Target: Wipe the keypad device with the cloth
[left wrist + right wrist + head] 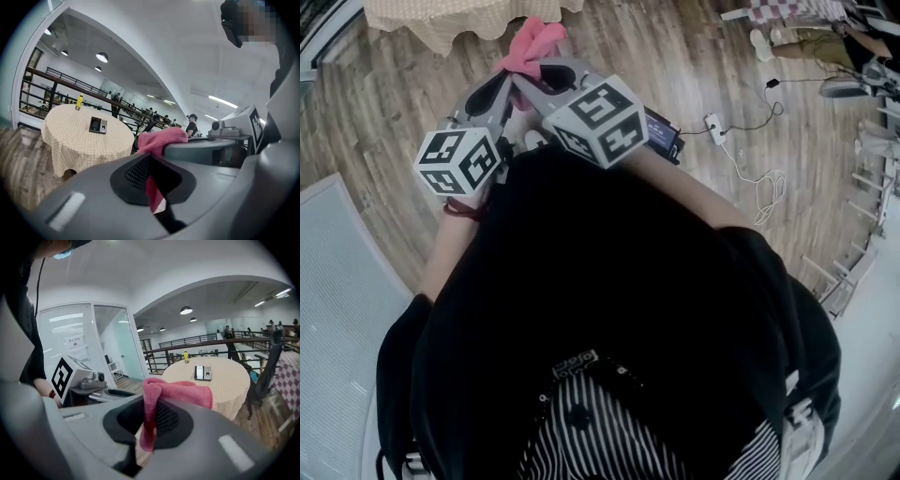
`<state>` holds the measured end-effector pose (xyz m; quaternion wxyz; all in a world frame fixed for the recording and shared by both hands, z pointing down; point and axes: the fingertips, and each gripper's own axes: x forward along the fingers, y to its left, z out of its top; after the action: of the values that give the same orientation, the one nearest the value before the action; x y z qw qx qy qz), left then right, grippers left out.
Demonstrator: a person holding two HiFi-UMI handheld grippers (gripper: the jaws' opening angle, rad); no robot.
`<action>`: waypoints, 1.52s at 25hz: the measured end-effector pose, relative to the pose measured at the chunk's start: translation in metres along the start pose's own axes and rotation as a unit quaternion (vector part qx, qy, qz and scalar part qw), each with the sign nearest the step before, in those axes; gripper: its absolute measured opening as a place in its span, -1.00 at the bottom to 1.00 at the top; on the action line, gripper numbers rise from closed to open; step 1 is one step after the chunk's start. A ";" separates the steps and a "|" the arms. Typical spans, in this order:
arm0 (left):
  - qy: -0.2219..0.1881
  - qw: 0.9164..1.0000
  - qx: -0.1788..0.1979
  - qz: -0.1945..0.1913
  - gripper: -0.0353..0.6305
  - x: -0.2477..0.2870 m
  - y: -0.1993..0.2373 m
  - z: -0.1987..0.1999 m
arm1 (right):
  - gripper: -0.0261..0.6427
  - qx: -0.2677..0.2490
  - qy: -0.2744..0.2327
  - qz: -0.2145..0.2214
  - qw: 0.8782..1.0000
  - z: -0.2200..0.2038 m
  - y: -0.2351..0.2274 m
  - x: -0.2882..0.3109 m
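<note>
Closest to the head camera is the person's black shirt (609,281), and just past it the 2 marker cubes ride side by side, the left cube (459,159) lower than the right cube (595,117). Beyond the cubes the left tongs (508,75) and the right tongs (546,67) angle toward each other and meet at the pink cloth (530,42), which bunches up above their tips over the wooden floor (375,103).

Seen from the left gripper view, those tongs are pressed together on a strip of the cloth (152,190) that hangs down through the narrow gap between the dark pads. The right gripper view shows the same on its side: the tongs pinch a fold of cloth (149,423), and the rest drapes over the upper jaw.

Well apart from both tongs, the keypad device (203,372) lies flat on a round surface (234,385) covered with a cream checked tablecloth. It sits near the middle of the top, screen beside keys. 1 yellow bottle (186,356) stands upright near the far edge, apart from the device.
</note>
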<state>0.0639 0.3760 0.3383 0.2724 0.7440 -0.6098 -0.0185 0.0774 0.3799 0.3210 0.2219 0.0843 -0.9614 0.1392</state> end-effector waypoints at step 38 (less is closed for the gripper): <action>0.008 0.984 -0.031 0.173 -0.90 0.225 0.227 0.191 | -0.83 -0.011 0.036 0.174 0.984 0.182 -0.248 0.228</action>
<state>-0.1515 0.0721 0.3411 0.2987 0.6188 -0.7264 0.0159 -0.1425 0.0669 0.3232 0.2292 -0.0921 -0.9543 0.1680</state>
